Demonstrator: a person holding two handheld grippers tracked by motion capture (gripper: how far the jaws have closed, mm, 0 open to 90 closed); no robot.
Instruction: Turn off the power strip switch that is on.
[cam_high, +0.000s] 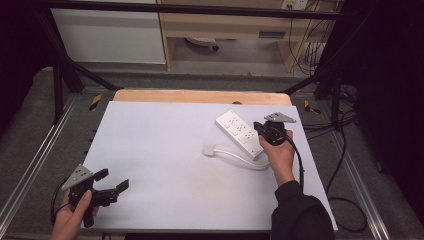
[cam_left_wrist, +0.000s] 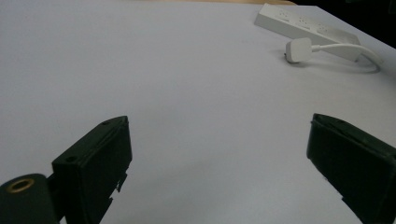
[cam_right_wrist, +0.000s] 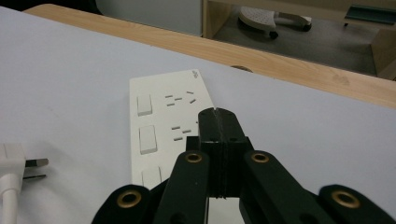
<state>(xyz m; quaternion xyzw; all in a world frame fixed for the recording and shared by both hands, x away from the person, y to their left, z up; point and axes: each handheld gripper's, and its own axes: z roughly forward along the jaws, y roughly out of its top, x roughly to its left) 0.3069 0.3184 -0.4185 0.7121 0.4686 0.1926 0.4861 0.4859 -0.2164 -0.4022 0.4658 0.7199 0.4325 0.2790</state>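
A white power strip lies at the right of the white sheet, with rocker switches and sockets on top. Its white cable loops round to a white plug lying loose on the sheet. My right gripper hovers over the strip's near end, jaws shut together with nothing between them. My left gripper rests at the sheet's near left corner, open. Its two jaws stand wide apart over bare sheet, with the strip and plug far off.
The white sheet covers a wooden table whose far edge shows beyond it. Black cables trail off the right side. Black frame posts stand at the back corners. A chair base sits on the floor behind.
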